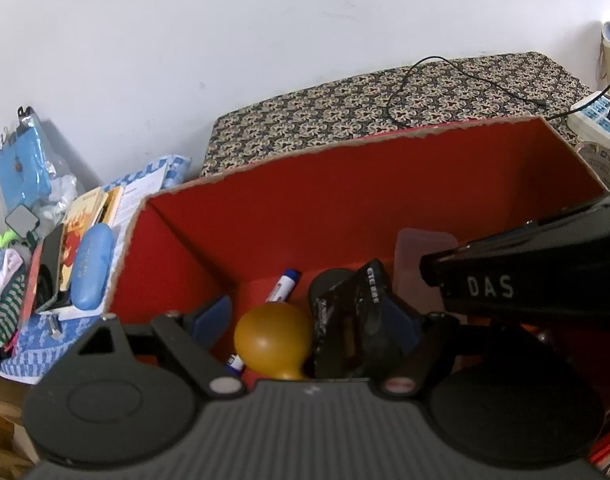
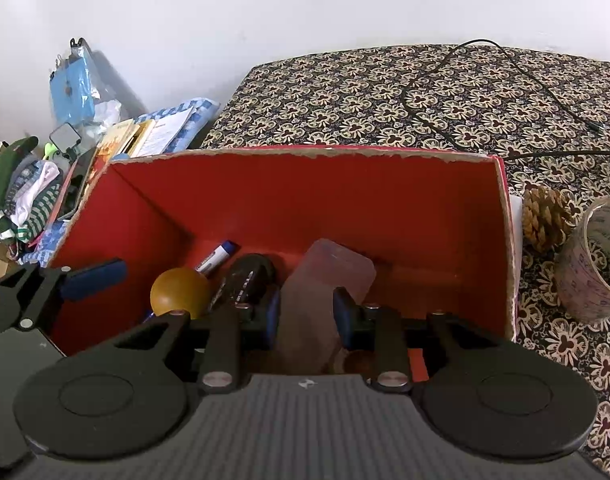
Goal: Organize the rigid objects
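A red cardboard box [image 1: 345,184] [image 2: 305,200] lies open on the patterned cloth. Inside it are a yellow-brown ball [image 1: 273,340] [image 2: 181,292], a black object with white lettering [image 1: 349,320] [image 2: 249,280], a blue-capped marker [image 1: 283,286] [image 2: 217,258] and a translucent plastic case [image 1: 423,252] [image 2: 325,296]. My left gripper [image 1: 307,318] hangs open in the box, with the ball and the black object between its fingers. My right gripper [image 2: 307,316] is shut on the translucent case, which leans up from the box floor.
Left of the box lies a pile with a blue glasses case [image 1: 91,266], books and folded clothes [image 2: 21,196]. A pine cone [image 2: 545,216] and a tape roll [image 2: 597,260] stand right of the box. A black cable [image 2: 465,92] and a power strip [image 1: 597,120] lie behind it.
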Demonstrator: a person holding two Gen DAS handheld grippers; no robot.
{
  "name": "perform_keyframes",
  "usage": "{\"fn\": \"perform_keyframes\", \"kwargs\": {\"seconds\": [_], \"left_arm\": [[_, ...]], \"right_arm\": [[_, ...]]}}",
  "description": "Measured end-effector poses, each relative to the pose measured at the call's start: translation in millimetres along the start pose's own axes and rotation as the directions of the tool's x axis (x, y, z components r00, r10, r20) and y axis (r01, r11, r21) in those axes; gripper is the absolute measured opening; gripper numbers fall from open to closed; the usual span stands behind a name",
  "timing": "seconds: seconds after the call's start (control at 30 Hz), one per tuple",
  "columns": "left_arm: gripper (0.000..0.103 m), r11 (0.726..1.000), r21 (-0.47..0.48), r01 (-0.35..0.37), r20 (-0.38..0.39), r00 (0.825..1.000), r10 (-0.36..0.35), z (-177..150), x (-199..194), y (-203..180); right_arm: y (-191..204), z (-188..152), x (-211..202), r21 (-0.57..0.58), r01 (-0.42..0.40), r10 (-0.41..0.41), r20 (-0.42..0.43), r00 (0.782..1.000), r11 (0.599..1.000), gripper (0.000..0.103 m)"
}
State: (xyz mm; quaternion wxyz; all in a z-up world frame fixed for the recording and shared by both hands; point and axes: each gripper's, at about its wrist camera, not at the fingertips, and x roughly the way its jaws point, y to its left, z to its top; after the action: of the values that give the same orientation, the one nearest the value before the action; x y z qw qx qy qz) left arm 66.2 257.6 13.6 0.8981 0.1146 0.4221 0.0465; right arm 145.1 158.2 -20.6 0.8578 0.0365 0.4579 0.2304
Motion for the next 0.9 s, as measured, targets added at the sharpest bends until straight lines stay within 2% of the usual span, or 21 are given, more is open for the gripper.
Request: {"fn": "perform_keyframes", "kwargs": {"seconds": [0.9], "left_arm": [[0.079, 1.0, 0.011, -0.005, 0.005, 1.0, 0.005, -0.3, -0.3, -0.4]], "right_arm": [[1.3, -1.5, 0.5, 0.0, 0.01, -0.01, 0.001, 1.0, 1.0, 0.013]]}}
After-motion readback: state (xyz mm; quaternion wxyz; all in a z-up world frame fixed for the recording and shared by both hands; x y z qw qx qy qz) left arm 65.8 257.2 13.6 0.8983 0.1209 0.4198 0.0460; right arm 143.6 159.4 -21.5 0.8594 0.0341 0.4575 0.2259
